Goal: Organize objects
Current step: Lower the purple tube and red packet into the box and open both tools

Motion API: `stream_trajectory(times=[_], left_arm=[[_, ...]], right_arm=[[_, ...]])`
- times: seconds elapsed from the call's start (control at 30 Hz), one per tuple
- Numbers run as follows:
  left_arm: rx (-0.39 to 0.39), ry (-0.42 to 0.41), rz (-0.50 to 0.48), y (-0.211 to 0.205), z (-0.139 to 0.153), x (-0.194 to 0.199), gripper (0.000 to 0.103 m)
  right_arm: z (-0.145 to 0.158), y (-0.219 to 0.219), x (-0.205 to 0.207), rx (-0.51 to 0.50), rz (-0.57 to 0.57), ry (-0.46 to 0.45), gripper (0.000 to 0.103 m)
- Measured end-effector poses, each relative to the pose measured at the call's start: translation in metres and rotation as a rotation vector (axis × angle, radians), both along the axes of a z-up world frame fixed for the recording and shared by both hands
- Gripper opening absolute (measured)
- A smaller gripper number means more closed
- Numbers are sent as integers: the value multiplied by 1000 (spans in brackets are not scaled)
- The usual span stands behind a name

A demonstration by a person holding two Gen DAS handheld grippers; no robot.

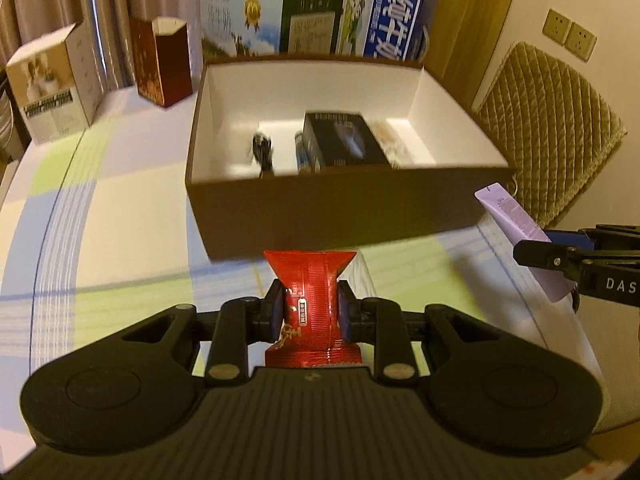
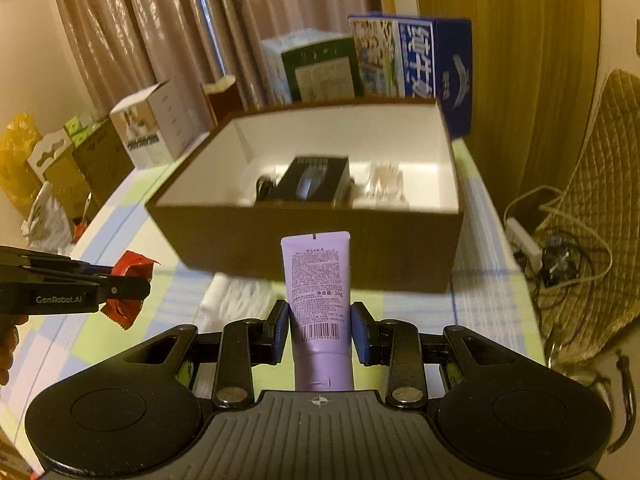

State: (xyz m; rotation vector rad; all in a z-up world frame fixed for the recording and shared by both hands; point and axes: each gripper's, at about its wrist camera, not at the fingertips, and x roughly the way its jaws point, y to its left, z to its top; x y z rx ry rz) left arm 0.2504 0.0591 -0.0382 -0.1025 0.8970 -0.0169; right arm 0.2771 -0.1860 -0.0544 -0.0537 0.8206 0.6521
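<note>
A red packet [image 1: 310, 300] sits pinched between the pads of the left gripper [image 1: 309, 309], held above the checked tablecloth [image 1: 132, 216] just on the near side of the brown box [image 1: 332, 216]. A purple tube [image 2: 318, 300] is clamped upright in the right gripper [image 2: 319, 330], also just near of the box. Inside the open box lie a black carton [image 2: 316, 182], a dark bundle [image 1: 262, 150] to its left and a pale, blurred item [image 2: 384, 180] to its right. Printed cartons [image 1: 312, 16] stand beyond the far wall; a quilted chair [image 1: 548, 120] stands at right.
</note>
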Motion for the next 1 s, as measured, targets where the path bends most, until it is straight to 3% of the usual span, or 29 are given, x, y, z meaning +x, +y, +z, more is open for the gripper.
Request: stream_trajectory(times=[0.3,0.5,0.73,1.0], left_arm=[[33,-75,-13,7,29,49,22],[48,-74,-13,13,34,89,22],[70,-40,-17,19,25,129,22],[86,45,-32,24,-5,162,22]], right_arm=[[27,10,44,48,-33,-51,30],[39,20,81,62,-52,-73,30],[37,31,121,51,-77,-71,30],[6,38,154,17,-121,-2,30]])
